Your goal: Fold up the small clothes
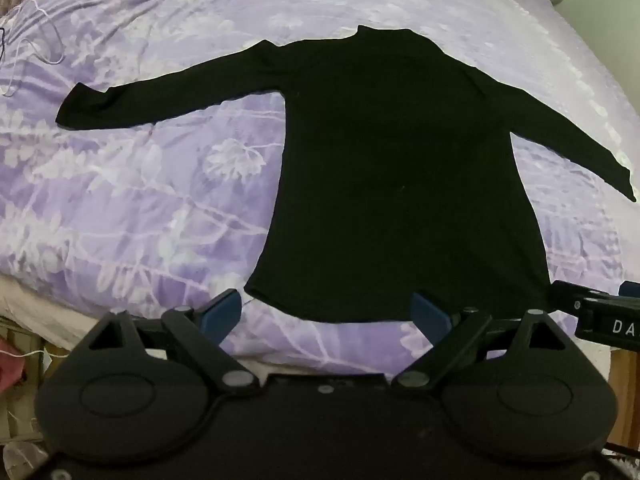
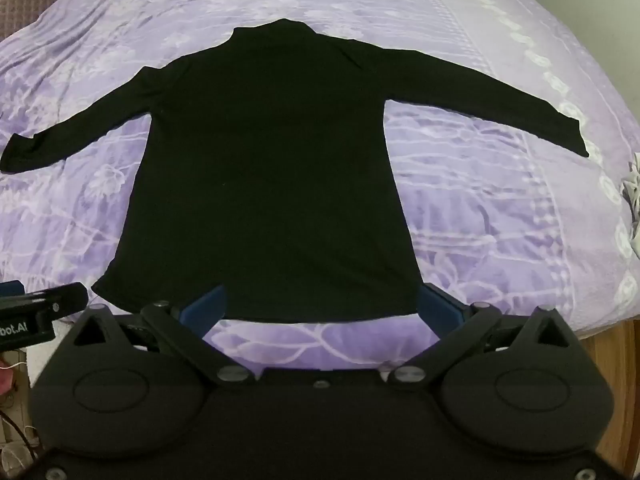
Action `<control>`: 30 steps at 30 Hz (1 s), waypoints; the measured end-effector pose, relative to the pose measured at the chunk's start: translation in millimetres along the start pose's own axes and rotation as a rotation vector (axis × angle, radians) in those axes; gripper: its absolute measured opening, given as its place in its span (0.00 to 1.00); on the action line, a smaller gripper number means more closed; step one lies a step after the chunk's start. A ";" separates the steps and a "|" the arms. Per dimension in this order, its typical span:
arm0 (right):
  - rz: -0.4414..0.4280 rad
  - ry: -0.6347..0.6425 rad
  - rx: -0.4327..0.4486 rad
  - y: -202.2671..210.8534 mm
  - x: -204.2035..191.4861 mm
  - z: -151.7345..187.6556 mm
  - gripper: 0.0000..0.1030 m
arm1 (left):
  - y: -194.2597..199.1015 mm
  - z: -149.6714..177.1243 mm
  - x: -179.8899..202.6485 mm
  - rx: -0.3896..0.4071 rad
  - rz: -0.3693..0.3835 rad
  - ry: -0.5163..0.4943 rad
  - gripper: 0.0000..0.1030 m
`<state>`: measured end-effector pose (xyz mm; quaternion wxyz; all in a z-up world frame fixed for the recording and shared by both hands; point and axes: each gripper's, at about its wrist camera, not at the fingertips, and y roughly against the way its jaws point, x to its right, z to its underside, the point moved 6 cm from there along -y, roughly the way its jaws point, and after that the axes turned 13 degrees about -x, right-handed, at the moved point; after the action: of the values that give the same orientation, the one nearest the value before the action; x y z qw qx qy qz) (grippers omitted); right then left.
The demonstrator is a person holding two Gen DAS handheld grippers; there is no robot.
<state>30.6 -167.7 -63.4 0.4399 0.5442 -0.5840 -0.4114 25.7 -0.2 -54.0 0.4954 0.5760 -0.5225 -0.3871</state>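
- The black long-sleeved top (image 1: 400,168) lies spread flat on the purple flowered bedspread (image 1: 140,200), both sleeves stretched out sideways, collar at the far end, hem nearest the cameras.
- No fold shows anywhere on it, so I judge the folding as not yet begun: sleeves and body all remain to be turned in.
- The left gripper (image 1: 322,312) hangs over the hem's left part, jaws spread wide with nothing between them.
- The right gripper (image 2: 320,306) hangs over the hem's right part, jaws equally wide and empty; its blue pads seem to sit just short of the cloth, though the dark fabric makes contact hard to judge.
- Only the left view shows a thin white cord (image 1: 40,36) on the bedspread at far left.
- Only the right view shows a crumpled pale cloth (image 2: 632,188) at the bed's right edge and the whole right sleeve cuff (image 2: 576,138) lying flat.
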 end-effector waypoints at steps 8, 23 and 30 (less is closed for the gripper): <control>0.001 0.003 -0.003 0.3 -0.2 -0.5 0.95 | -2.1 -1.5 0.6 -0.005 0.002 -0.002 0.91; 0.003 0.003 -0.008 0.1 -1.9 -0.1 0.95 | 0.8 1.2 -7.9 -0.008 -0.003 0.003 0.91; 0.004 0.000 -0.008 -1.4 -1.1 -0.1 0.95 | -0.2 1.9 -7.3 -0.009 -0.007 0.005 0.91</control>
<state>31.1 -166.7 -64.8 0.4431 0.5413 -0.5833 -0.4128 22.8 6.7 -55.1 0.4978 0.5765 -0.5176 -0.3897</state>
